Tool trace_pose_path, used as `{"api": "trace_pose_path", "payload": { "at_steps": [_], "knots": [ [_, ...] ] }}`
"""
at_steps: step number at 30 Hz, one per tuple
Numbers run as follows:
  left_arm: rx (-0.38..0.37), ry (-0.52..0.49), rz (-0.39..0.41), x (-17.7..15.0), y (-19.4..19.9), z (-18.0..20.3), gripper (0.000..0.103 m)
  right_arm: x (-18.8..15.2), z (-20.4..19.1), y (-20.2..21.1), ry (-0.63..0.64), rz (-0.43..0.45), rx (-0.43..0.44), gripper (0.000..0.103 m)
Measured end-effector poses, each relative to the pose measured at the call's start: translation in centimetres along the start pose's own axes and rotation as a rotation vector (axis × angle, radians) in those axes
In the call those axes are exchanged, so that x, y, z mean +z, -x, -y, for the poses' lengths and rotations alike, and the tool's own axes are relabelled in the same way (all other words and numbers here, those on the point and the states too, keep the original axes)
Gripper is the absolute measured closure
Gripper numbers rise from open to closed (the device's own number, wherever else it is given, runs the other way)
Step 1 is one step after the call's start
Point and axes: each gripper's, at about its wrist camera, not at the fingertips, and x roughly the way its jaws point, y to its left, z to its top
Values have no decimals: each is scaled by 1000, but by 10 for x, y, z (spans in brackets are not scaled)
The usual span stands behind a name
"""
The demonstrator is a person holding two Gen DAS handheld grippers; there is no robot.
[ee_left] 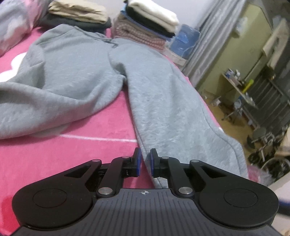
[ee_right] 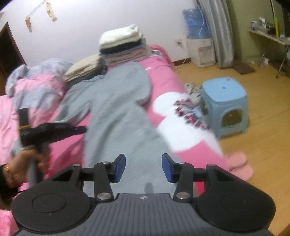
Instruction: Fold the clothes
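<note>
A grey hoodie lies spread flat on the pink bed, hood end toward the far wall. One long sleeve runs down to my left gripper. Its blue pads stand a narrow gap apart with the sleeve's edge between them, and the cuff end is hidden under the gripper body. In the right wrist view the left gripper shows at the left, held by a hand. My right gripper is open above the hoodie's lower body, with nothing between its fingers.
Two stacks of folded clothes sit at the bed's far end. A pink and grey duvet bunches at the left. Beside the bed on the wooden floor stand a blue stool and pink slippers.
</note>
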Motion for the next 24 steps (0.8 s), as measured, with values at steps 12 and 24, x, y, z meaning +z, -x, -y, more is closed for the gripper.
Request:
{"api": "trace_pose_path", "payload": {
  "at_steps": [12, 24],
  "knots": [
    [39, -121, 21, -15, -4, 5, 93, -4, -2, -45, 21, -51, -66, 100],
    [43, -152, 36, -13, 1, 9, 92, -18, 16, -44, -15, -36, -263, 100]
  ]
}}
